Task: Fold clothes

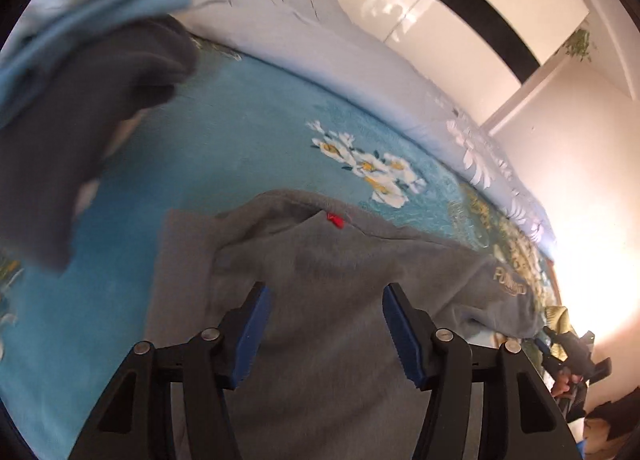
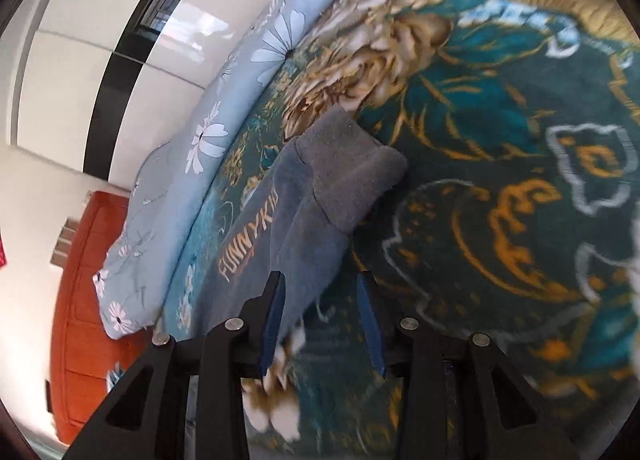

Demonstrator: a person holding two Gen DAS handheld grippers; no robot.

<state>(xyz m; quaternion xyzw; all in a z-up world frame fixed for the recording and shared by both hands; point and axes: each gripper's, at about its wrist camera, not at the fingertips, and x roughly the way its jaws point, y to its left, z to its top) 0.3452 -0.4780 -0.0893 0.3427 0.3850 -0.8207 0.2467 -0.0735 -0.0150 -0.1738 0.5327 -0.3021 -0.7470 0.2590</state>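
A grey fleece sweatshirt lies spread on a blue flowered blanket, with a small red tag at its collar. My left gripper is open just above the garment's middle, holding nothing. In the right wrist view the same sweatshirt shows yellow lettering and a ribbed cuff lying on a teal and gold patterned blanket. My right gripper is open over the sleeve edge, holding nothing. The right gripper also shows at the far right of the left wrist view.
A pile of dark grey and light blue clothes lies at the left of the bed. A pale blue flowered quilt runs along the far side. An orange headboard and white wardrobe doors stand behind.
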